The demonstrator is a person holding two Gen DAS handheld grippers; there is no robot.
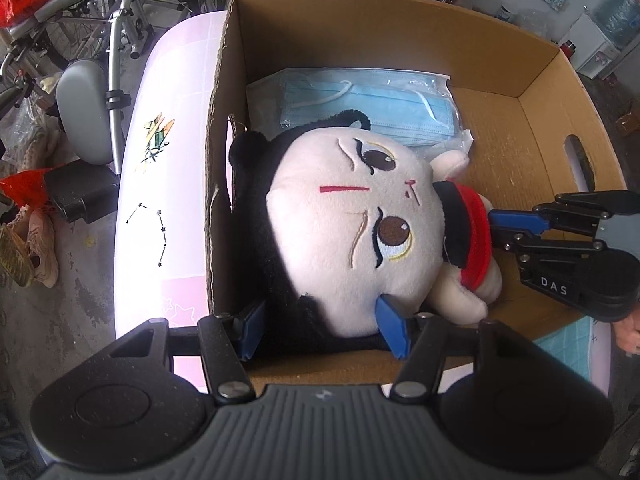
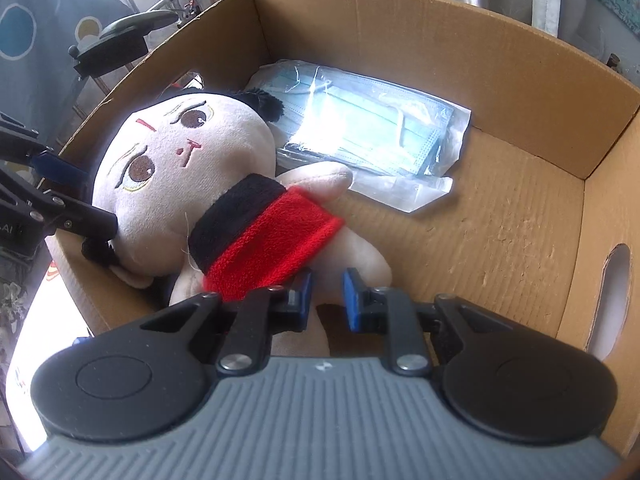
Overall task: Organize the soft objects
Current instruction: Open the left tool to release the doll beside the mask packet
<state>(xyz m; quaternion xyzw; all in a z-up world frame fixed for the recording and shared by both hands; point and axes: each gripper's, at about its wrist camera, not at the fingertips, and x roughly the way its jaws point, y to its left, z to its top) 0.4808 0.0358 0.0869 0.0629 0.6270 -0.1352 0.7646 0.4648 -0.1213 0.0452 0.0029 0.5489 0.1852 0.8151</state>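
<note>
1. In the left wrist view, the left gripper [image 1: 326, 326] fills the lower frame, its blue pads [image 1: 394, 330] pressed against either side of the plush doll's [image 1: 352, 232] large head, pinching it.
2. The plush doll lies on its side inside the cardboard box [image 1: 400, 28], its black hair against the box's left wall and its red and black scarf [image 1: 472, 232] toward the right of the frame.
3. The right gripper [image 1: 496, 226] enters from the right edge of that view, its blue tips at the scarf.
4. In the right wrist view, the right gripper [image 2: 326, 296] sits at lower centre with its jaws drawn close together, a narrow gap between the blue pads [image 2: 352, 296]; the doll's pale body [image 2: 360, 264] lies just beyond them, and whether the pads squeeze it cannot be told.
5. The left gripper [image 2: 60, 184] shows at the left edge of that view, by the doll's head [image 2: 180, 168].
6. Behind the doll, in the box's far part, a clear packet of blue face masks [image 1: 360, 100] lies flat on the box floor, the doll's head touching its near edge.
7. The box stands on a pale pink bench [image 1: 176, 120] with printed drawings.
8. Farther off, upper left of the left wrist view, stands a wheelchair frame [image 1: 116, 40].
</note>
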